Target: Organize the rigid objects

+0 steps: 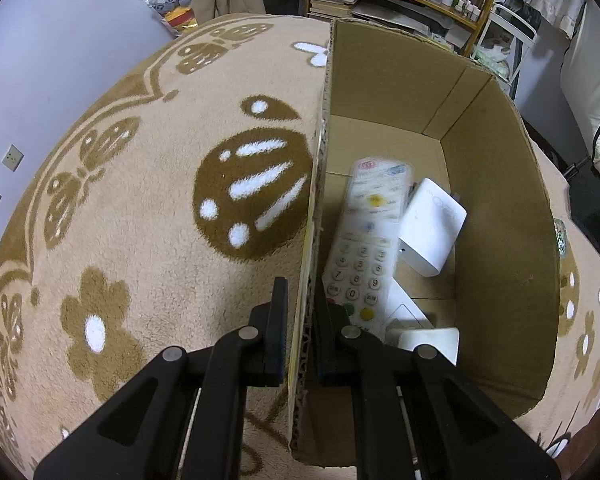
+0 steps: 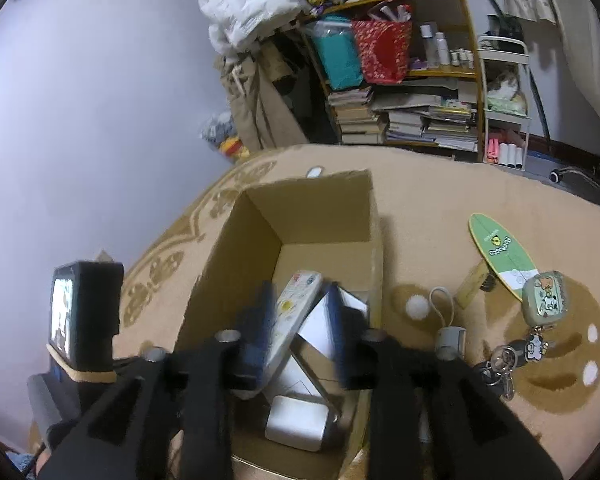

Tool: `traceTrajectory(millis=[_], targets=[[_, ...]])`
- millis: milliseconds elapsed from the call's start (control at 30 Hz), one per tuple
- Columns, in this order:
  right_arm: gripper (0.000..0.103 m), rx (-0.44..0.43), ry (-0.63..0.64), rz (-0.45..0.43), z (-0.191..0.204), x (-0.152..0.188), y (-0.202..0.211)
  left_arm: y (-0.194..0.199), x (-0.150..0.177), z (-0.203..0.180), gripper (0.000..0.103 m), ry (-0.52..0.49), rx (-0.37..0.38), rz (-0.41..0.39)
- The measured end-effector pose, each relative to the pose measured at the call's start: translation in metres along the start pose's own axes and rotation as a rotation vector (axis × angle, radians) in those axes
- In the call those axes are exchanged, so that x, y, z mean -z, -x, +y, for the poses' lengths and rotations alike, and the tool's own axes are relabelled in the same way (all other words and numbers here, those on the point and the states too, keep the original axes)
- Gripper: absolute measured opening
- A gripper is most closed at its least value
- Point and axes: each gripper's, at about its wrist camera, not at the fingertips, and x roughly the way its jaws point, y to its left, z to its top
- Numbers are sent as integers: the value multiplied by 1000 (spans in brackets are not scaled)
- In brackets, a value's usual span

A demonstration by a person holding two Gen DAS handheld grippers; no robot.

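Note:
An open cardboard box (image 1: 500, 216) stands on the patterned carpet; it also shows in the right wrist view (image 2: 236, 248). Inside lie a white remote control (image 1: 364, 240), a white adapter block (image 1: 432, 226) and another white block (image 1: 430, 342). My left gripper (image 1: 302, 320) is shut on the box's left wall (image 1: 306, 320), one finger on each side. My right gripper (image 2: 300, 320) is open and hovers above the box, over the remote (image 2: 296, 312) and a white block (image 2: 298, 422); its fingers are blurred.
On the carpet right of the box lie a green surfboard-shaped card (image 2: 500, 256), a green earbud case (image 2: 544, 298) with keychain (image 2: 504, 364), a small grey item with a white loop (image 2: 450, 338) and a yellow stick (image 2: 470, 286). Cluttered shelves (image 2: 400, 80) stand behind.

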Motion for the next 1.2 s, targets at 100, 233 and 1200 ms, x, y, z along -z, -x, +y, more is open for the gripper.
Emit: traceTrajectory(millis=[100, 233, 1200], targets=[[68, 2, -48, -34, -10, 1, 11, 0, 0, 0, 10, 2, 1, 1], [87, 47, -90, -51, -24, 2, 20, 0, 0, 0, 11, 0, -1, 1], [103, 370, -322, 90, -155, 61, -6, 0, 0, 1, 11, 5, -1, 2]])
